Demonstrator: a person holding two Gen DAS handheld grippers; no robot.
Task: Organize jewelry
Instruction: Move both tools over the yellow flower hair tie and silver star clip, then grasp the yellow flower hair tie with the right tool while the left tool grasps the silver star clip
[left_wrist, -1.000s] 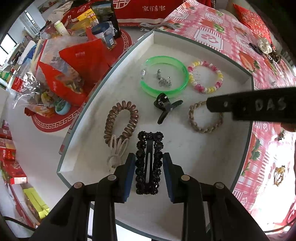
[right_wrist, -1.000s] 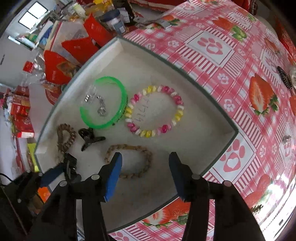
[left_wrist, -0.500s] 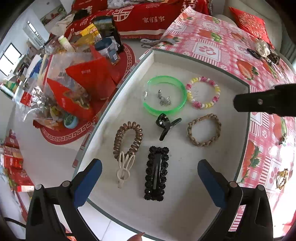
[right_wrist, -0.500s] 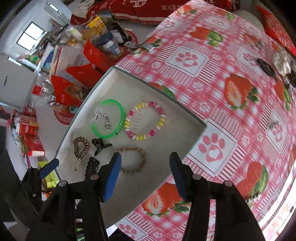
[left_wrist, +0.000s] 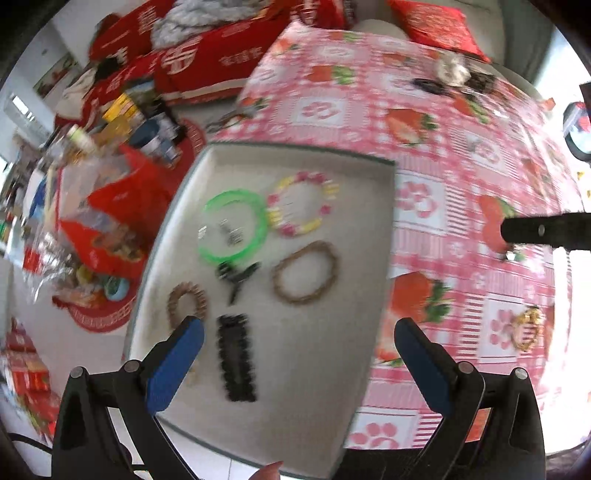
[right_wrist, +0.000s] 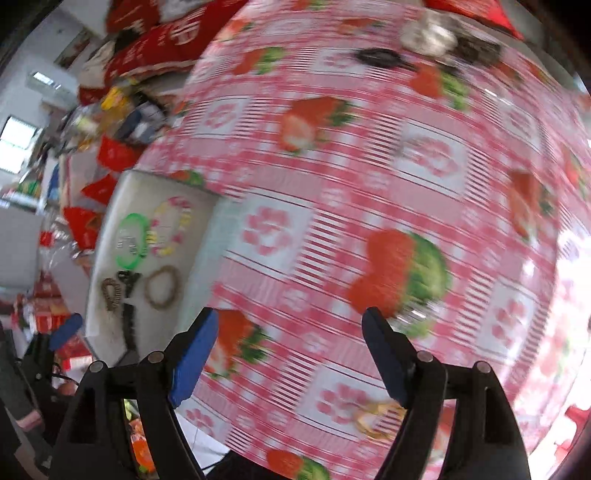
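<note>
The tray (left_wrist: 384, 236) at frame centre of the left wrist view holds three bracelets: one green (left_wrist: 233, 228), one of pink and yellow beads (left_wrist: 301, 206), one braided brown (left_wrist: 305, 272). It also holds one coiled brown hair tie (left_wrist: 184, 304), one small black claw clip (left_wrist: 236, 275) and one long black beaded hair clip (left_wrist: 236, 357). On the tablecloth (left_wrist: 436, 155) lie one gold ornament (left_wrist: 527, 329) at right and a blurred cluster of pieces at upper right, not countable; two grippers show, the left gripper (left_wrist: 299, 365) at bottom and the right gripper (right_wrist: 288, 360) at bottom of the right wrist view.
</note>
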